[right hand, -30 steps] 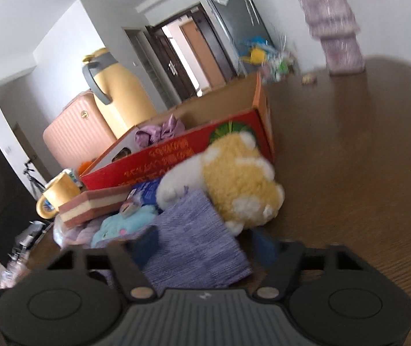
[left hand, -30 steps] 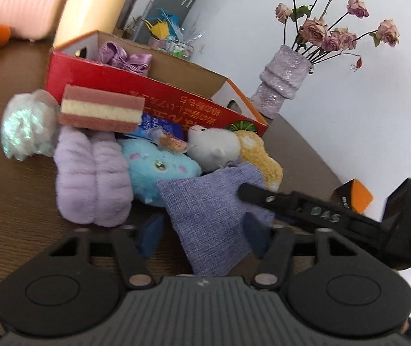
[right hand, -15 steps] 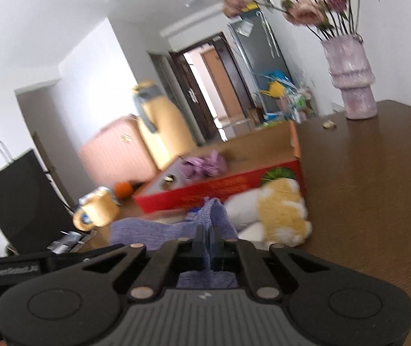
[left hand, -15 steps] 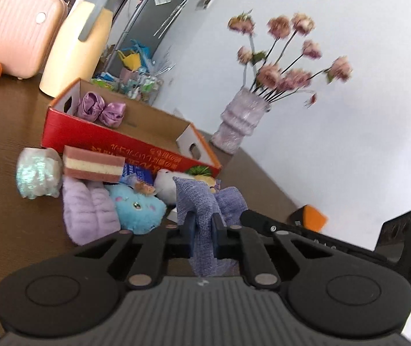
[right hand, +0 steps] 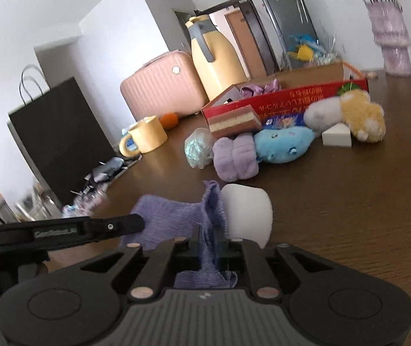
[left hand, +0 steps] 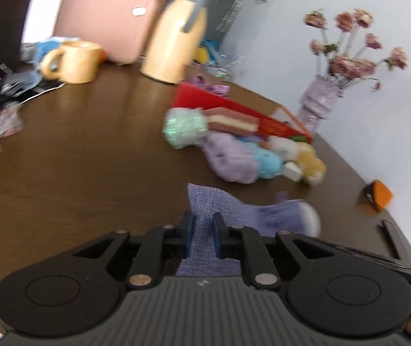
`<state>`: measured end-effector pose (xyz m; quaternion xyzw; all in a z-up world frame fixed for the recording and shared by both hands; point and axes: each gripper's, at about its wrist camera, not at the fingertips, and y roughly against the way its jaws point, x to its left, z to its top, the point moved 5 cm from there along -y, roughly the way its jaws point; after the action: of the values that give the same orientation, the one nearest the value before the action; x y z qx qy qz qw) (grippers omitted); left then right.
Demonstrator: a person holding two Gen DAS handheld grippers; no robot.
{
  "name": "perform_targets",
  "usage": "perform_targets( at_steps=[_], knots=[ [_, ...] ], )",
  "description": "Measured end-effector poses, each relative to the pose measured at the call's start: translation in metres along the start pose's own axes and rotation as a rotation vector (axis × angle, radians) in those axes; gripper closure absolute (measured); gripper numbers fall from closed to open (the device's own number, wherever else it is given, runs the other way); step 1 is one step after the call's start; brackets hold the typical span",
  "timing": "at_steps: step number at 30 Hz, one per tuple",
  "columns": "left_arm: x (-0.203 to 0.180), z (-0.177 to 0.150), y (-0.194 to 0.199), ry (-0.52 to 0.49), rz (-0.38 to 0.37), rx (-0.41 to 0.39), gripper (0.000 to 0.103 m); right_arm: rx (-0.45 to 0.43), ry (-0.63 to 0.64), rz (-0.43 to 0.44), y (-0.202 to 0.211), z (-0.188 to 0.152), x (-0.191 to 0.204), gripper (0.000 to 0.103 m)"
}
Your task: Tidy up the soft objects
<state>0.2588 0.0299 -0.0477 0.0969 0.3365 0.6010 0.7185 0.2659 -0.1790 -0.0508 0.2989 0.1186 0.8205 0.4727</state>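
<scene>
I am holding the purple cloth stretched between my left gripper and right gripper, jaws easing slightly, above the worktop; next, carrying it to the red box at one o'clock.

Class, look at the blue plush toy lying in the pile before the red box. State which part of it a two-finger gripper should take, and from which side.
Probably the blue plush toy by its rounded body, from above: purple roll crowds one flank, the white-and-yellow plush the other, the red box stands behind.
</scene>
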Motion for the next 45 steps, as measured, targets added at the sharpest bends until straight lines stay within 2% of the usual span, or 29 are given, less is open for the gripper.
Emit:
perform_targets(
  at_steps=[1, 3, 5, 12, 15, 17, 19, 20, 21, 22, 24, 30, 34, 38, 42, 45],
  knots=[
    [0.007, -0.003, -0.001, 0.007, 0.01, -0.002, 0.072, -0.007, 0.02, -0.019, 0.0, 0.0, 0.002, 0.088],
    [0.012, -0.007, 0.0, 0.012, 0.006, -0.001, 0.068, -0.019, 0.044, -0.046, 0.003, -0.004, 0.006, 0.074],
    [0.015, -0.009, 0.002, 0.021, -0.028, 0.0, 0.062, -0.032, 0.039, -0.073, 0.006, -0.007, 0.008, 0.069],
    [0.007, -0.013, -0.003, 0.016, -0.104, 0.011, 0.045, -0.128, 0.048, -0.186, 0.023, -0.011, 0.002, 0.068],
    [0.005, -0.017, -0.013, 0.026, -0.125, 0.039, 0.044, -0.098, 0.009, -0.202, 0.019, -0.012, -0.008, 0.066],
    [0.006, -0.018, -0.017, 0.044, -0.145, 0.043, 0.049, -0.069, -0.05, -0.177, 0.014, -0.013, -0.015, 0.066],
    [0.006, -0.018, -0.019, 0.058, -0.171, 0.057, 0.067, -0.053, -0.098, -0.14, 0.01, -0.014, -0.02, 0.069],
    [0.006, -0.018, -0.02, 0.068, -0.189, 0.062, 0.07, -0.045, -0.108, -0.128, 0.008, -0.015, -0.021, 0.079],
    [0.006, -0.017, -0.019, 0.072, -0.196, 0.058, 0.082, -0.045, -0.113, -0.124, 0.007, -0.016, -0.021, 0.088],
    [0.005, -0.016, -0.019, 0.066, -0.187, 0.052, 0.091, -0.058, -0.111, -0.128, 0.007, -0.015, -0.021, 0.091],
    [0.004, -0.015, -0.017, 0.051, -0.187, 0.053, 0.097, -0.07, -0.1, -0.13, 0.008, -0.014, -0.019, 0.095],
    [-0.009, -0.003, -0.001, 0.029, -0.219, 0.008, 0.098, -0.105, -0.043, -0.121, 0.021, -0.007, -0.011, 0.097],
    [-0.027, 0.03, 0.007, -0.02, -0.258, -0.058, 0.098, -0.146, -0.039, -0.087, 0.032, 0.017, -0.013, 0.097],
    [-0.05, 0.094, -0.011, -0.081, -0.269, -0.108, 0.098, -0.193, 0.005, -0.051, 0.026, 0.075, -0.02, 0.097],
    [-0.078, 0.175, -0.062, -0.14, -0.263, -0.116, 0.098, -0.228, 0.035, -0.057, -0.006, 0.154, -0.042, 0.097],
    [-0.093, 0.225, -0.125, -0.197, -0.182, -0.086, 0.098, -0.189, 0.004, -0.075, -0.049, 0.209, -0.072, 0.097]
  ],
)
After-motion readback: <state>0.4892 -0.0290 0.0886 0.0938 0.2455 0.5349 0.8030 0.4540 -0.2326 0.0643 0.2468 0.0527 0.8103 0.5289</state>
